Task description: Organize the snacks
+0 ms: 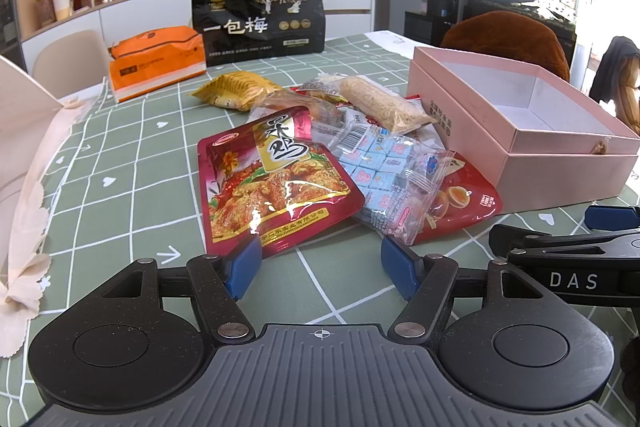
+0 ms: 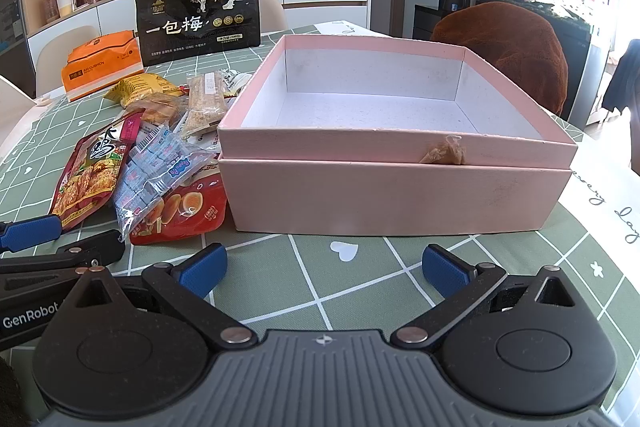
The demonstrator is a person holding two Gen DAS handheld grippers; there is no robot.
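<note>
A pile of snack packets lies on the green checked tablecloth (image 1: 132, 187). A red chicken packet (image 1: 276, 187) is nearest, with a clear bag of blue candies (image 1: 384, 171), a red egg packet (image 1: 464, 203), a grain bar (image 1: 384, 99) and a yellow packet (image 1: 236, 89) behind. An open, empty pink box (image 2: 392, 187) stands to the right of the pile (image 2: 160, 163). My left gripper (image 1: 320, 263) is open, just in front of the red chicken packet's near edge. My right gripper (image 2: 324, 269) is open and empty, just in front of the box.
A large black plum bag (image 1: 258, 15) stands upright at the back, an orange tissue pack (image 1: 156, 65) to its left. A brown chair back (image 2: 504, 43) is behind the box. A cream cloth (image 1: 24, 187) hangs at the table's left edge. Shelves stand beyond.
</note>
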